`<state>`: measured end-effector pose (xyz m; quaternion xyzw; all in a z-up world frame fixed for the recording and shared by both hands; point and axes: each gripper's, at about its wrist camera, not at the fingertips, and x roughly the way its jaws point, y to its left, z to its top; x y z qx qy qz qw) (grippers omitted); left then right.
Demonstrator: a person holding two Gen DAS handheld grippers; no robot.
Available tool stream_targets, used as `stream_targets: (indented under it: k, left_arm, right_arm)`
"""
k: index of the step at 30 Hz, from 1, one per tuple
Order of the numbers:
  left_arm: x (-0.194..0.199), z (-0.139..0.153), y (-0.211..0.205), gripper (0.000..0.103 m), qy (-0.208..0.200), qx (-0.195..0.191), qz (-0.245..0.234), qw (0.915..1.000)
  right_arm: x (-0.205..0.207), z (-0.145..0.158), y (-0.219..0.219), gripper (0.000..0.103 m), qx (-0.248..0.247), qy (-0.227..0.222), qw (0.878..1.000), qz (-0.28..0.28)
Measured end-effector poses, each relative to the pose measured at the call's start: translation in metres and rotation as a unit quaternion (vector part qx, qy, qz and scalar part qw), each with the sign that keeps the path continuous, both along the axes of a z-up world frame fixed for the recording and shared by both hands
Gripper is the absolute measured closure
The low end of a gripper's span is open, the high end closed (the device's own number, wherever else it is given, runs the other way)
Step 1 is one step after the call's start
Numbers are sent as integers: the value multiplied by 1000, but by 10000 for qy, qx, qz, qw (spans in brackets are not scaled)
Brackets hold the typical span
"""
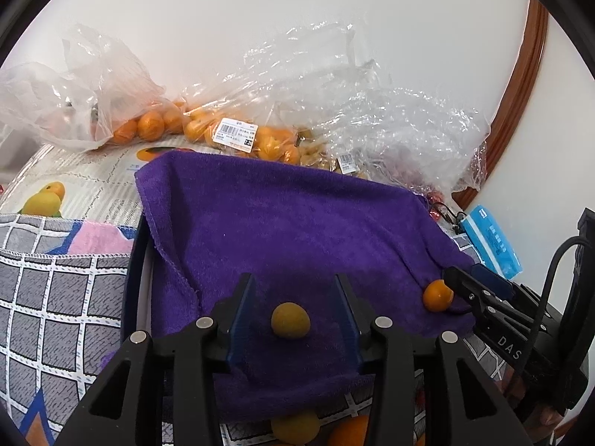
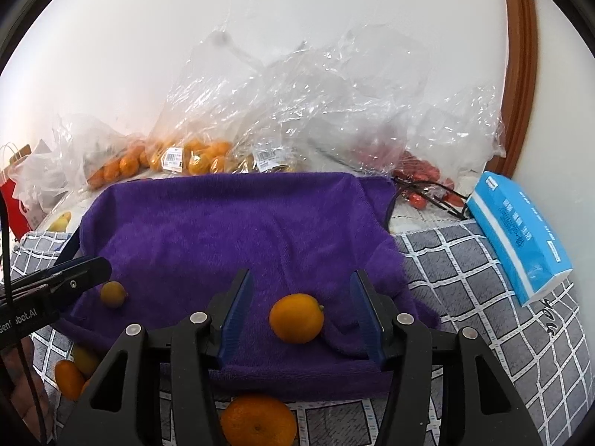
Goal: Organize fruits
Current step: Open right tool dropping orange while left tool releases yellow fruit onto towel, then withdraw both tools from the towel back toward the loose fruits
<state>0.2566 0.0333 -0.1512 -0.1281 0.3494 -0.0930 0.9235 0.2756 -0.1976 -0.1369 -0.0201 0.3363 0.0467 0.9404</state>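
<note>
Black two-finger left gripper (image 1: 293, 308) with blue pads, spread wide, straddling a small dull-yellow round fruit (image 1: 290, 320) on the draped purple terry towel (image 1: 282, 223). Black right gripper (image 2: 299, 316), likewise spread, flanking a larger glossy orange citrus (image 2: 296, 318) near the towel's front edge (stem nub toward the right pad). Each fruit dead ahead between its own jaws, untouched; roughly round, no long axis worth aligning to. Below the towel's front edge, more loose oranges (image 2: 258, 422) cut off by the gripper frames. Beyond the towel's far edge, crinkled clear plastic bags of oranges (image 1: 148, 126), contents blurred.
</note>
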Motion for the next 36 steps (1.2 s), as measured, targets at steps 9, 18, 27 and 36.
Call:
stream_targets:
  k: [9,18,27,36]
  left_arm:
    - [-5,8,3,61,-162,39,69,9998]
    - [-9,15,6,57,-285,-34,161,9995]
    - [-12,22,11,56,-358,-29,291,9989]
    - [-31,56,16,53,-499,-148,278,9983]
  right_arm:
    - [-11,17,7,49,36,-158,9998,78]
    - [-41,37,0,49,-92,-224,9997,-54]
    - [-73,34,-10,49,-23,74,9999,-90]
    - [-98,22,-20,49,132,306,9993,-143]
